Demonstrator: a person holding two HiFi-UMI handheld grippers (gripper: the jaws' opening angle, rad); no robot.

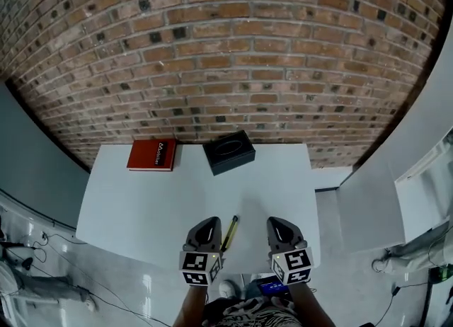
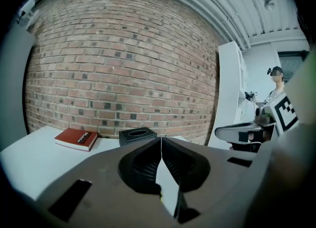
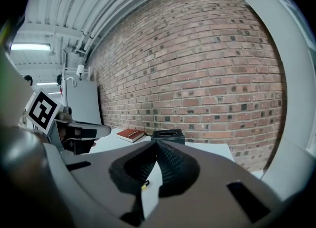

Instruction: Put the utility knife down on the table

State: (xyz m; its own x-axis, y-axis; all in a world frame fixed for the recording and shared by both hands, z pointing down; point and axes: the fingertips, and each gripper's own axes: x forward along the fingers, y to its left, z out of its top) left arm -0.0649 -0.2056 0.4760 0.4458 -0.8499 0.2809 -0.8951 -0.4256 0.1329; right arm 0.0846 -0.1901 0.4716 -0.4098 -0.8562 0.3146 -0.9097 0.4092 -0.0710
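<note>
A yellow and black utility knife (image 1: 229, 233) lies on the white table (image 1: 141, 198) near its front edge, between my two grippers. My left gripper (image 1: 205, 228) is just left of the knife, with its jaws shut and nothing between them. My right gripper (image 1: 282, 228) is a little way to the knife's right, also shut and empty. In the left gripper view the left gripper (image 2: 161, 143) has its jaws pressed together. A sliver of the knife's yellow (image 3: 144, 185) shows below the shut right gripper (image 3: 157, 145) in the right gripper view.
A red book (image 1: 152, 155) lies at the table's far left, and a black tissue box (image 1: 228, 151) stands at the far middle. A brick wall (image 1: 226, 49) rises behind the table. White panels (image 1: 396, 177) stand on the right. A person (image 2: 274, 86) is far off in the left gripper view.
</note>
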